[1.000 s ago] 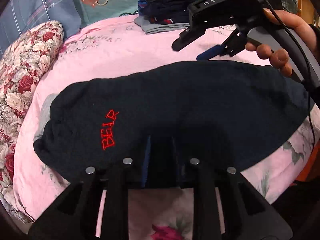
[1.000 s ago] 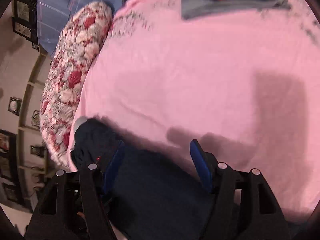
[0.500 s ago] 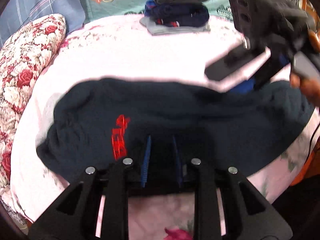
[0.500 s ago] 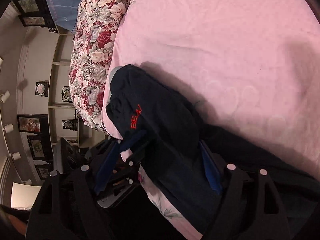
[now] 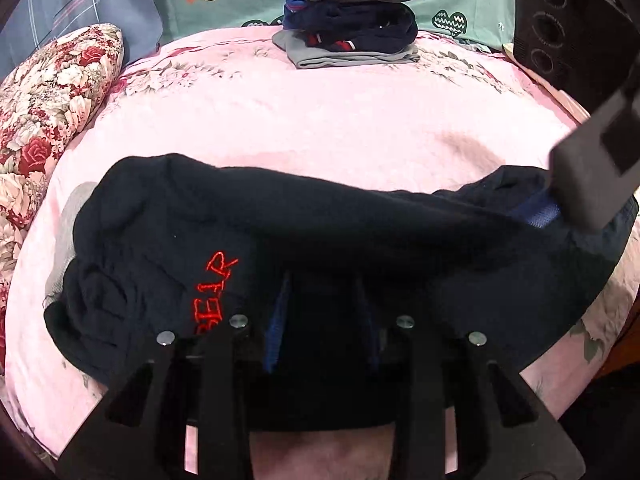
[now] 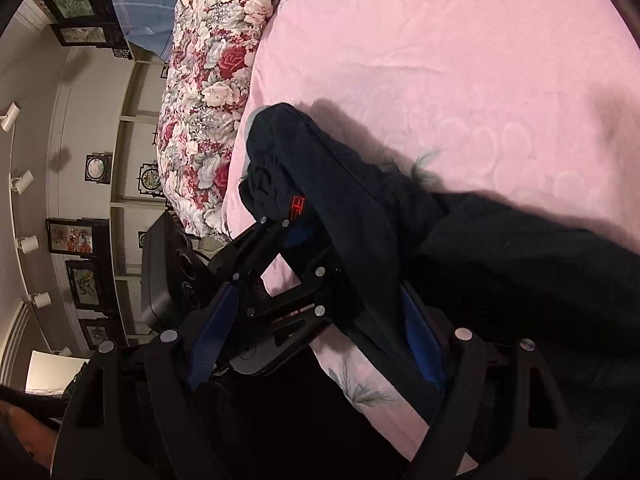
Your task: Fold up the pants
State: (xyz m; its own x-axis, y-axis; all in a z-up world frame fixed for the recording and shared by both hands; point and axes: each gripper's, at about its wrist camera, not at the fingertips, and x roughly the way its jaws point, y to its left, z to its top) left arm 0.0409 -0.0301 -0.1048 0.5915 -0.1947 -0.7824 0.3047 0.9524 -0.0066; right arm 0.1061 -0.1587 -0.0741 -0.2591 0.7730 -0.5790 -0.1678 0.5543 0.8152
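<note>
Dark pants [image 5: 340,248] lie lengthwise along near bed [image 5: 320,128] edge, ready for folding. Left gripper [image 5: 324,316] loosening, pants edge between pads; right gripper [image 6: 316,344] gaping over other end, gripping nothing.

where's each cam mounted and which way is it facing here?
Left wrist: on the left gripper, looking across the dark pants and pink bed toward the folded clothes stack; its jaws are opening.
Right wrist: on the right gripper, facing along the pants toward the floral pillow.
Shared: pants, bed, pillow, each other's gripper.
</note>
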